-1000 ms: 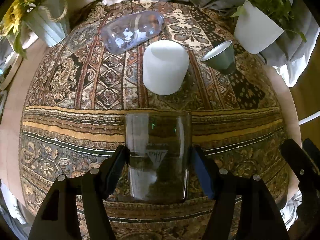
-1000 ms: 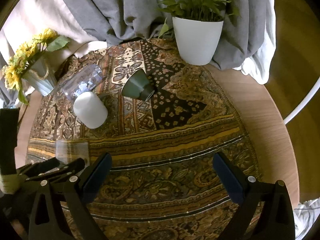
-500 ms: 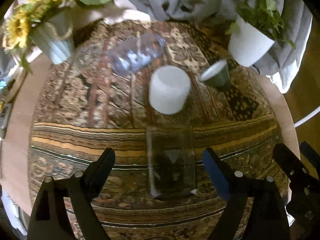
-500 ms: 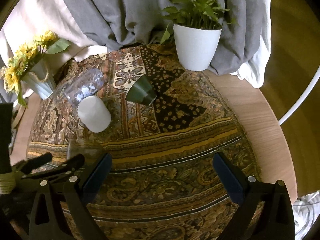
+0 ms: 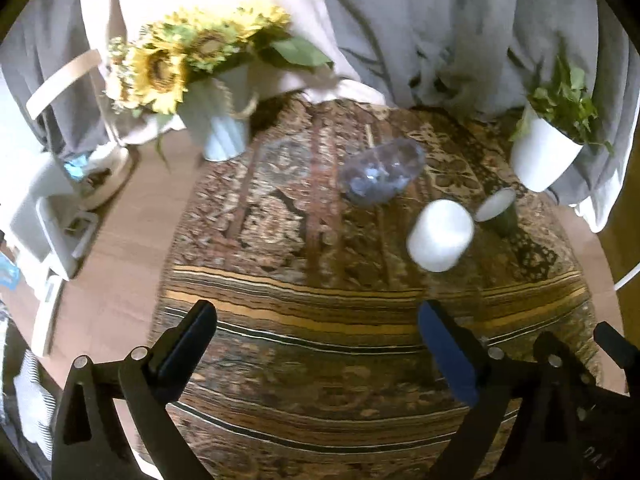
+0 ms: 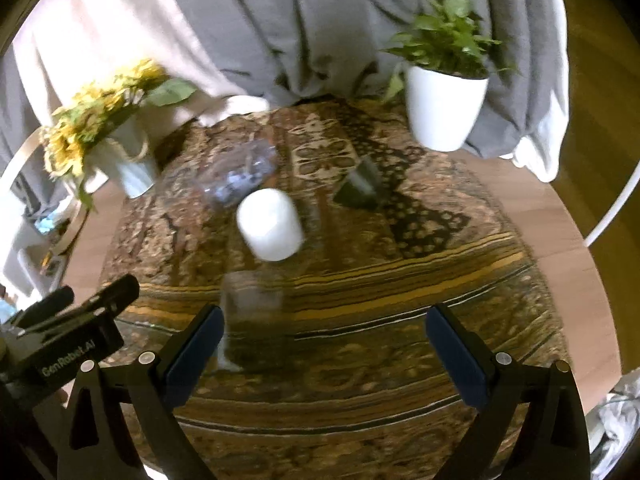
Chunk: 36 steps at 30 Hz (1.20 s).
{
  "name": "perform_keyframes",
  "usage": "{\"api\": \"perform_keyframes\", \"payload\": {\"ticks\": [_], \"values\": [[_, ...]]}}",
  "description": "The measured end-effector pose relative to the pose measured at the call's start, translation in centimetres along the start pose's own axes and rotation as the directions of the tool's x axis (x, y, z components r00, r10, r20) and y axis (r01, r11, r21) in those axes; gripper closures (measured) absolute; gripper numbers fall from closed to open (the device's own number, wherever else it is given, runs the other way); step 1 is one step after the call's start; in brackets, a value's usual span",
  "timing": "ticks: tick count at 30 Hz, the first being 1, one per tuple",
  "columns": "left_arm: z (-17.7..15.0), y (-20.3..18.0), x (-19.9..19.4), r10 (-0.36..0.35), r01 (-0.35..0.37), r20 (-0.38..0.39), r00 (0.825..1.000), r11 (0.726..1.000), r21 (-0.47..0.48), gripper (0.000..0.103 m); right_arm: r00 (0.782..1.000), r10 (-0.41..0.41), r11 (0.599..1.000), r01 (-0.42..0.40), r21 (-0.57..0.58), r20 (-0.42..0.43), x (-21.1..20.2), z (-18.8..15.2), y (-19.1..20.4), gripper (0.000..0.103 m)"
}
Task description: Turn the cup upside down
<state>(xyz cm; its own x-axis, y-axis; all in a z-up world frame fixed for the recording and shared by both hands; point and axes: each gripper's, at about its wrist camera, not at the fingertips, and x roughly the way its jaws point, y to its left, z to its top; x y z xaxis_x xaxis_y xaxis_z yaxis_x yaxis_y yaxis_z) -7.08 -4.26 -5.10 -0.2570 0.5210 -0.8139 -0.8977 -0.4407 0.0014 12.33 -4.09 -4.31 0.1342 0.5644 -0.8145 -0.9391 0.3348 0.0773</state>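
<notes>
A clear drinking glass (image 6: 252,316) stands on the patterned cloth (image 6: 360,280), just beyond my right gripper's left finger; it is blurred and I cannot tell which way up it is. In the left wrist view it is a faint shape (image 5: 452,292) by the right finger. A white cup (image 5: 440,240) (image 6: 270,230) stands bottom up behind it. A dark green cup (image 5: 496,212) (image 6: 358,190) and a clear patterned glass (image 5: 380,176) (image 6: 240,178) lie on their sides. My left gripper (image 5: 316,344) is open and empty. My right gripper (image 6: 324,344) is open and empty.
A white vase of sunflowers (image 5: 220,120) (image 6: 128,160) stands at the back left. A white potted plant (image 5: 544,156) (image 6: 444,108) stands at the back right. Grey fabric (image 6: 320,20) hangs behind the round wooden table (image 6: 580,260). The left gripper's body (image 6: 64,344) shows at left.
My left gripper opened, let go of the clear glass and drew back to the left. The glass stays standing on the cloth. The right gripper shifted left, toward the glass.
</notes>
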Motion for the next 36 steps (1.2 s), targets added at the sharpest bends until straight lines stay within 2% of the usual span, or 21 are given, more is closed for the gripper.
{"api": "perform_keyframes", "payload": {"ticks": [5,6,19,23,32,36], "values": [[-1.1,2.2,0.8,0.022,-0.022,-0.028,0.999,1.000,0.018,0.000,0.999,0.019,1.000,-0.019,-0.006,-0.050,1.2,-1.2,2.1,0.001],[-1.3,2.4,0.9,-0.077,0.082,-0.036,0.996,0.983,0.166,0.000,0.998,0.019,1.000,-0.019,-0.005,-0.064,1.7,-1.5,2.5,0.001],[-4.0,3.9,5.6,-0.059,0.093,-0.177,0.982,0.978,0.188,0.000,0.988,-0.023,1.000,0.023,-0.002,-0.155,6.2,-3.7,4.2,0.005],[-4.5,3.9,6.7,-0.048,0.088,-0.196,0.979,0.975,0.203,0.000,0.985,-0.030,1.000,0.029,-0.008,-0.168,7.5,-4.2,4.3,0.009],[-4.7,4.1,7.4,-0.051,0.096,-0.211,0.976,0.973,0.210,0.000,0.980,-0.015,1.000,0.013,-0.012,-0.200,8.9,-4.6,4.6,0.035],[-4.6,4.2,7.3,-0.063,0.107,-0.207,0.976,0.971,0.212,0.000,0.980,-0.015,1.000,0.015,-0.002,-0.198,8.6,-4.7,4.5,0.036]]}}
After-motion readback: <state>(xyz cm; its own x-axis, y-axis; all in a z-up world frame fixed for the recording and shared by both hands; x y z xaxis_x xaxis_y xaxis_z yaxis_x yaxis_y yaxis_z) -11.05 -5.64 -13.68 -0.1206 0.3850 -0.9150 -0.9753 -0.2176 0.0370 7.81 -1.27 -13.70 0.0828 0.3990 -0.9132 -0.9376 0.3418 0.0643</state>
